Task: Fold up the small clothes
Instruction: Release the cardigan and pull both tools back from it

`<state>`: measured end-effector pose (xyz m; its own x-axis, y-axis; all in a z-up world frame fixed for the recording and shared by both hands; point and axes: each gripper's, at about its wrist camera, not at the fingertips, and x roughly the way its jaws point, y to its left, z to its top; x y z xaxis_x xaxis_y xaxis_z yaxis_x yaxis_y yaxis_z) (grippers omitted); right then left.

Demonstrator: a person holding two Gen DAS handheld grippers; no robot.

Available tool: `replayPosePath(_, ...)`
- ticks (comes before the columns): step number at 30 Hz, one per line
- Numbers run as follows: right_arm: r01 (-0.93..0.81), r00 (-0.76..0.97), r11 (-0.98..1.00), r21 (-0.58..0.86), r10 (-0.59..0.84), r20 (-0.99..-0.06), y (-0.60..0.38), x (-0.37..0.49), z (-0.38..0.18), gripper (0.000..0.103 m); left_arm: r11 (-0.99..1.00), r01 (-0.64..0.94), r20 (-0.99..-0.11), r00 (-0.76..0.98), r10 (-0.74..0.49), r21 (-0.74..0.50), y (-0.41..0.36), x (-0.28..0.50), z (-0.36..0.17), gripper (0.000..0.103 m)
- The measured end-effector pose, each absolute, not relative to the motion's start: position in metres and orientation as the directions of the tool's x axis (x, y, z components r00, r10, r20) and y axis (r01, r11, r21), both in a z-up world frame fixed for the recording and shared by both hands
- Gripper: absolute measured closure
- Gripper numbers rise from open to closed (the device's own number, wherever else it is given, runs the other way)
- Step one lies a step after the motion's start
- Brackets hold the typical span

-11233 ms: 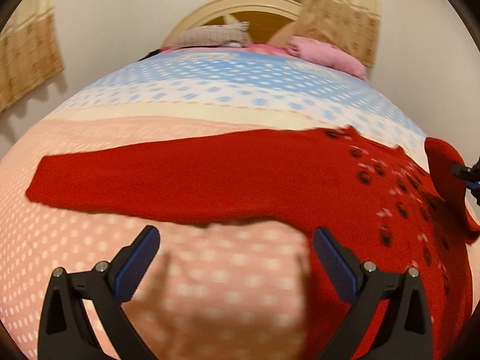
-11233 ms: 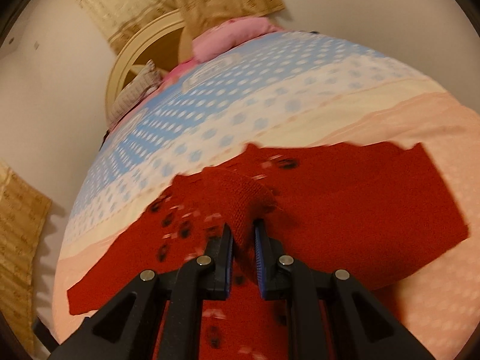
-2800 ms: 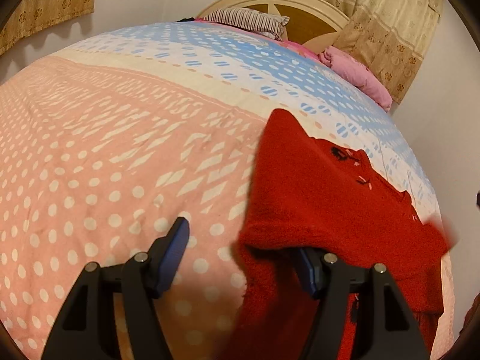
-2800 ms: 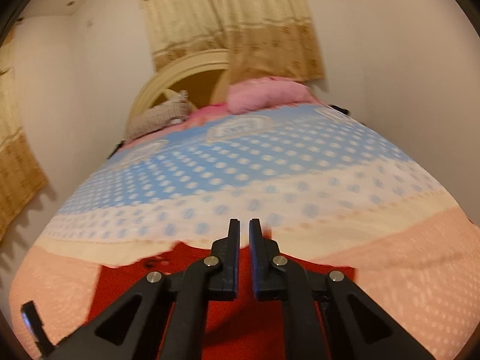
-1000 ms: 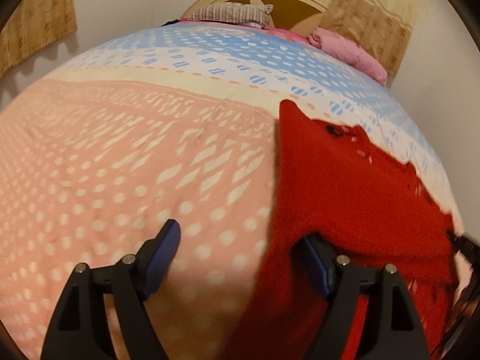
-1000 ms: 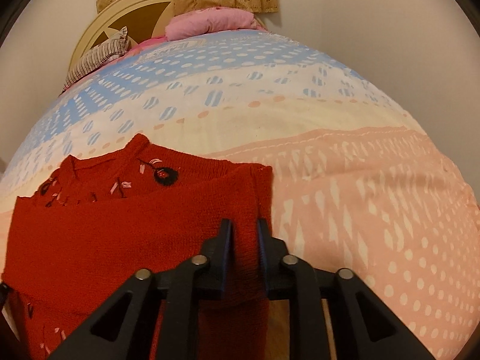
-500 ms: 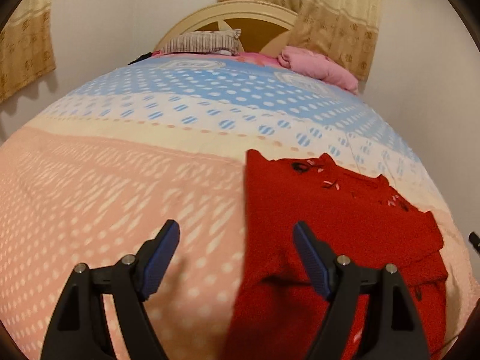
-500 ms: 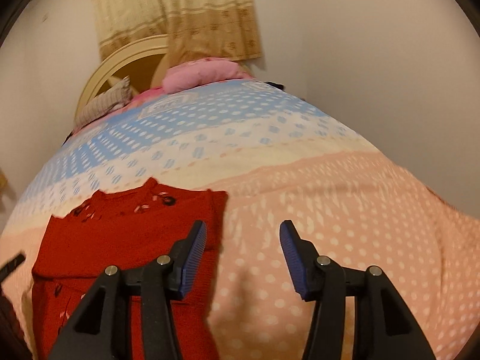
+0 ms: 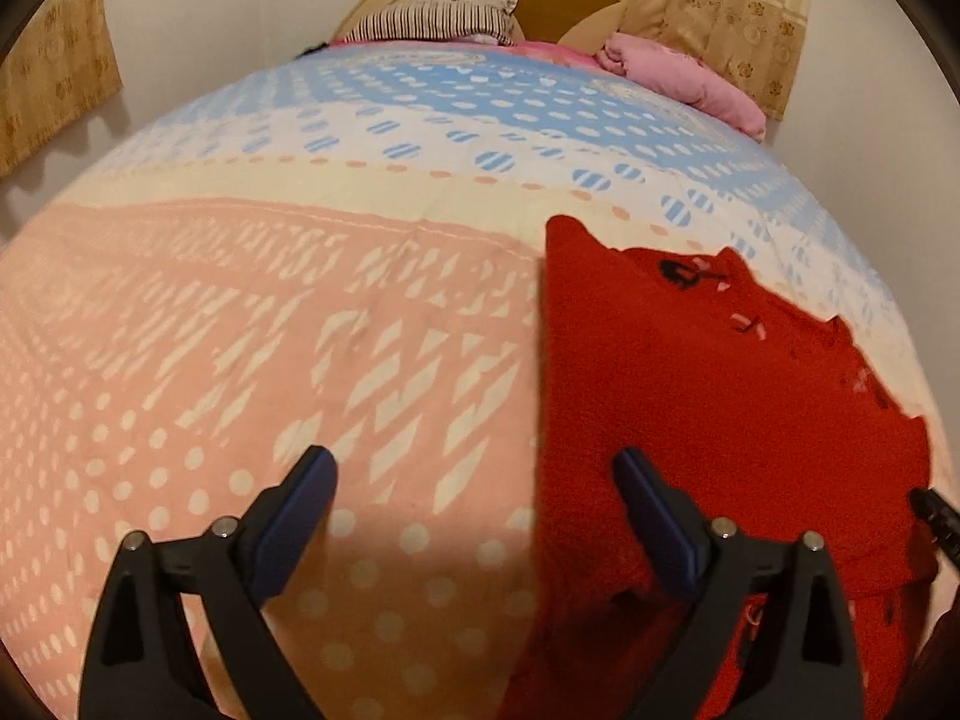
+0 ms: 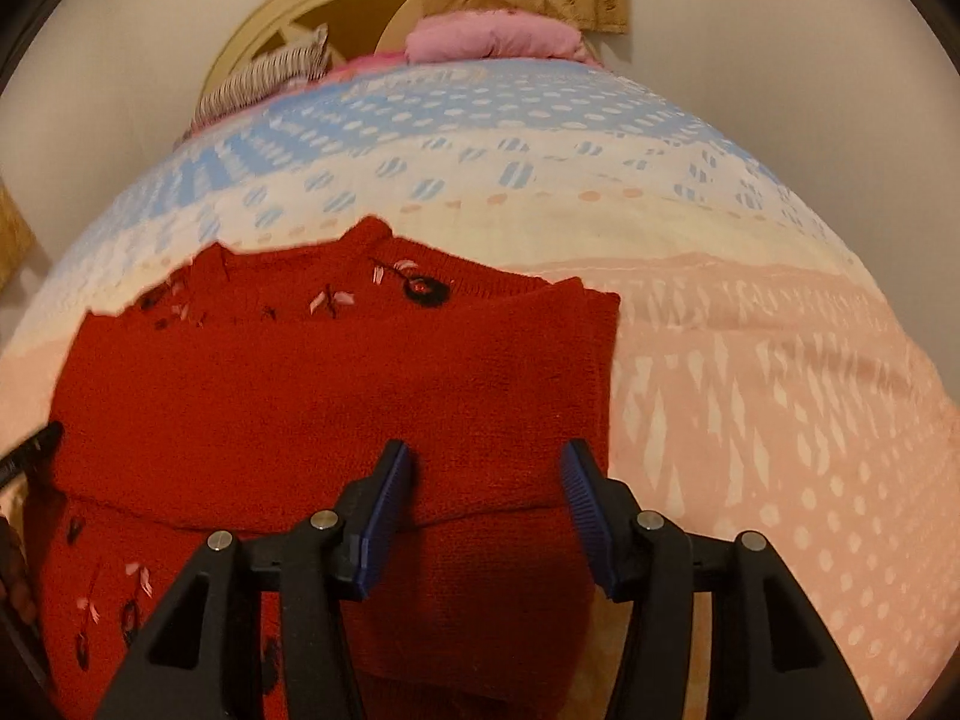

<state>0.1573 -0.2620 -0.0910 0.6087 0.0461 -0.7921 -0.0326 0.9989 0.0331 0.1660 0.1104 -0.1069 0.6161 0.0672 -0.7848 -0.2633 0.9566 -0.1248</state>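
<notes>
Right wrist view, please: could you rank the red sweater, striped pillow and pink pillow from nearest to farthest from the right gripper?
From the right gripper:
1. Red sweater, directly beneath the fingertips.
2-3. Striped pillow, far left, and pink pillow, far centre, both by the headboard: too close to call.

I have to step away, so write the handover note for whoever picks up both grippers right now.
Left gripper: open, empty, over the left edge of the red knitted sweater with black and pink embroidery.
Right gripper: open, empty, above the sweater's right side.
Sweater lies on the pink, cream and blue dotted bedspread, both sleeves folded in across the body.
Left to do: fold the body up, probably hem toward collar.
</notes>
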Motion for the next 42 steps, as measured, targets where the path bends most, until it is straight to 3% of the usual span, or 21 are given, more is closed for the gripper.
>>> replayPosePath(5, -0.037, 0.662, 0.999, 0.02, 0.039, -0.748, -0.268, 0.114, -0.059, 0.049, 0.984, -0.148, -0.702, 0.711, 0.036, -0.101, 0.117, 0.127, -0.075, 0.008)
replayPosePath(12, -0.014, 0.769, 1.0, 0.023, 0.026, -0.639, -0.303, -0.017, -0.002, 0.049, 0.983, 0.091, -0.619, 0.767, -0.17, -0.157, 0.138, 0.036, -0.043, 0.008)
replayPosePath(17, -0.066, 0.758, 0.998, 0.017, 0.062, -0.649, -0.319, -0.108, 0.015, 0.043, 0.953, 0.192, -0.603, 0.741, -0.297, -0.233, 0.147, -0.02, -0.042, 0.008)
replayPosePath(23, -0.16, 0.659, 0.976, 0.15, 0.218, -0.72, -0.323, -0.167, -0.009, 0.042, 0.896, 0.329, -0.628, 0.64, -0.443, -0.296, 0.127, -0.07, -0.063, 0.008)
replayPosePath(27, -0.194, 0.594, 0.937, 0.292, 0.348, -0.725, -0.322, -0.184, -0.037, 0.039, 0.882, 0.365, -0.674, 0.575, -0.465, -0.297, 0.111, -0.088, -0.081, 0.008)
replayPosePath(35, -0.082, 0.482, 0.916, 0.393, 0.382, -0.788, -0.314, -0.178, -0.109, 0.039, 0.87, 0.367, -0.701, 0.522, -0.486, -0.329, 0.099, -0.115, -0.108, 0.008)
replayPosePath(38, -0.082, 0.46, 0.928, 0.362, 0.358, -0.813, -0.307, -0.177, -0.12, 0.039, 0.868, 0.379, -0.7, 0.523, -0.487, -0.321, 0.097, -0.119, -0.109, 0.009)
replayPosePath(42, -0.071, 0.457, 0.931, 0.358, 0.349, -0.818, -0.307, -0.177, -0.127, 0.039, 0.855, 0.386, -0.696, 0.505, -0.511, -0.347, 0.097, -0.122, -0.11, 0.019)
